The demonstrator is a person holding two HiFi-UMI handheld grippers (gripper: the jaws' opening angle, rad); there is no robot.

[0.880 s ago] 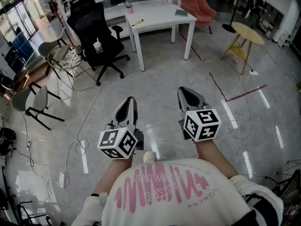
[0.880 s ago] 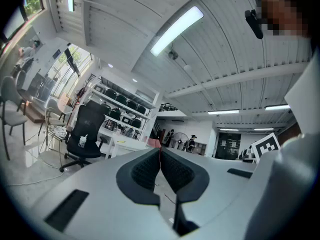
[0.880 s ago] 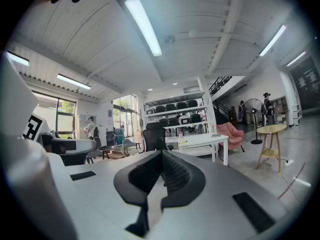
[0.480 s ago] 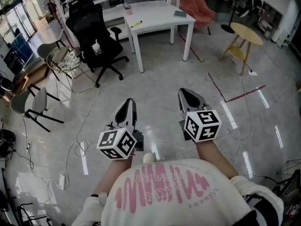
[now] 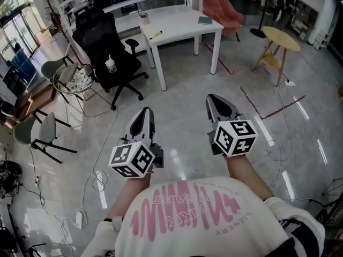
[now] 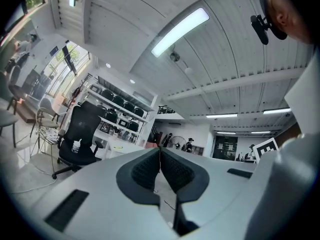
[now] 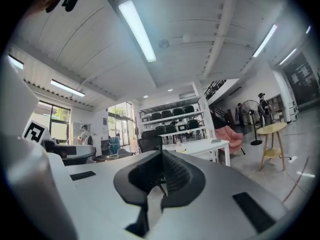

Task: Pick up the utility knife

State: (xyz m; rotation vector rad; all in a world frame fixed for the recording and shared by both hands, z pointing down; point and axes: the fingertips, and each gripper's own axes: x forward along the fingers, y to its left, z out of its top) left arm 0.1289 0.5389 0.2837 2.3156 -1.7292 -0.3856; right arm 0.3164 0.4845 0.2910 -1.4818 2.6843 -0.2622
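Note:
A small yellow item that looks like the utility knife [image 5: 156, 35] lies on the white table [image 5: 182, 23] far ahead in the head view. Both grippers are held level over the floor, well short of that table. My left gripper [image 5: 146, 111] is shut with nothing between its fingers, and its ribbed pads meet in the left gripper view [image 6: 160, 151]. My right gripper [image 5: 212, 98] is likewise shut and empty; in the right gripper view [image 7: 162, 153] it points toward the white table [image 7: 200, 145].
A black office chair [image 5: 110, 42] with a cup [image 5: 110, 65] on its seat stands left of the table. A round yellow side table [image 5: 281, 39] and a pink armchair [image 5: 220, 9] are on the right. Cables [image 5: 96, 175] trail over the floor; a grey chair [image 5: 40, 130] stands at left.
The view has moved a little nearer to the white table, and both grippers sit slightly higher in the picture. Their jaws stay shut.

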